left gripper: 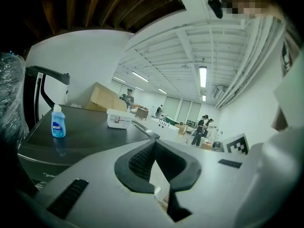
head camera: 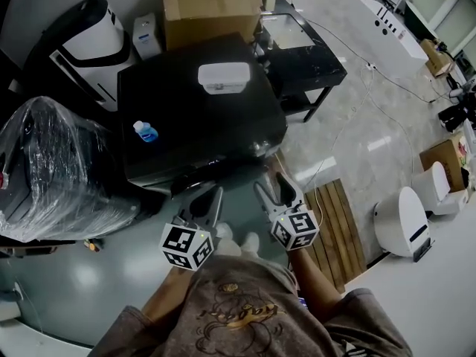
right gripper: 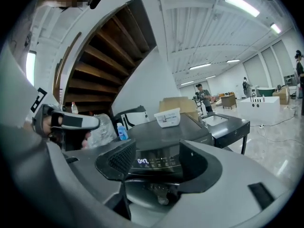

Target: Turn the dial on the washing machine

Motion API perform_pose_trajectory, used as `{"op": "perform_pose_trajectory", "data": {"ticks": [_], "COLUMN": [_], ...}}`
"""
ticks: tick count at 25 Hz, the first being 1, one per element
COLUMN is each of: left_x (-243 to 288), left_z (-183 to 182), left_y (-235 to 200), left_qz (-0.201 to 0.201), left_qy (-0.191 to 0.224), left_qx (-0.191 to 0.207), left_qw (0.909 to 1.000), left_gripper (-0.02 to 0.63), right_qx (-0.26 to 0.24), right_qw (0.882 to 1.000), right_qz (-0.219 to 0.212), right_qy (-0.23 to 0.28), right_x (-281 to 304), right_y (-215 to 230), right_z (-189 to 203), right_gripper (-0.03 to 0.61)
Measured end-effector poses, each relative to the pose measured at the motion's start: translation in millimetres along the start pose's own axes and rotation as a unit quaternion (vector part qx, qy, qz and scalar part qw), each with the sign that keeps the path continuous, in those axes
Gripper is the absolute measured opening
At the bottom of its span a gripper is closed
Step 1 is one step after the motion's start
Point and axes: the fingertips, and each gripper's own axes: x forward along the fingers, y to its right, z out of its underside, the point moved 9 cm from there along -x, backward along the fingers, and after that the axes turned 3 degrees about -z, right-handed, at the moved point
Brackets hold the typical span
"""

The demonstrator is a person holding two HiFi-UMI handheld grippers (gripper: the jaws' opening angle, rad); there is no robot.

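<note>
- The washing machine [head camera: 195, 117], a black top-loader with its lid down, fills the middle of the head view, straight ahead of the person.
- A bulky bundle wrapped in clear plastic [head camera: 52, 171] stands against the machine's left side.
- A cardboard box [head camera: 210, 7] sits behind the machine. A low black table [head camera: 321, 65] stands just beside the machine's far right corner.
- A slatted wooden pallet [head camera: 341, 223] lies on the floor to the right of the person.
- The right gripper [right gripper: 156, 159] is level with the machine's front edge. Its jaws stand wide apart with nothing between the pads.
- The left gripper [left gripper: 154, 148] hangs just beside the right one, a little lower in the head view. Its jaw tips meet, leaving only a thin slit behind them, and it holds nothing.
- The control panel [right gripper: 164, 161] runs along the machine's front edge and shows through the gap in the right gripper's jaws, near but not touched. The dial belongs on this strip, but I cannot pick it out from the other controls.
- A white lidded container [head camera: 223, 77] rests on the lid towards the back.
- A small blue bottle [head camera: 146, 132] stands upright on the lid's left part.
- Lit digits [right gripper: 142, 161] glow at the left end of the panel.
</note>
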Motion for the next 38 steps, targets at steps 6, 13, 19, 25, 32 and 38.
{"op": "perform_pose_trajectory", "data": {"ticks": [6,13,19,25,32,38], "left_x": [0,-10,-15,-19,-18,-18], "left_z": [8,19,26,30,29,30], "left_y": [3,14,18,19,19,19], "left_qz": [-0.009,-0.018,-0.026,-0.03,-0.037,-0.039], "left_qy": [-0.007,-0.022,-0.026,-0.03,-0.034,-0.036], "left_qx": [0.001,0.001,-0.008,-0.004,-0.001,-0.002], "left_qw": [0.9999,0.9996,0.9993,0.9991,0.9988,0.9986], "left_gripper": [-0.003,-0.003,-0.002,-0.002,-0.003,-0.003], "right_qx": [-0.013,-0.033,-0.054,-0.064,-0.054,-0.037], "right_qw": [1.0,0.997,0.993,0.99,0.989,0.99], "right_qz": [0.018,0.029,0.046,0.044,0.055,0.057], "right_qy": [-0.022,-0.058,-0.09,-0.116,-0.125,-0.128], "right_x": [36,82,112,130,138,137], "right_y": [36,76,99,103,107,109], "right_z": [17,41,54,70,74,73], "right_gripper": [0.252,0.252,0.255,0.256,0.256,0.256]}}
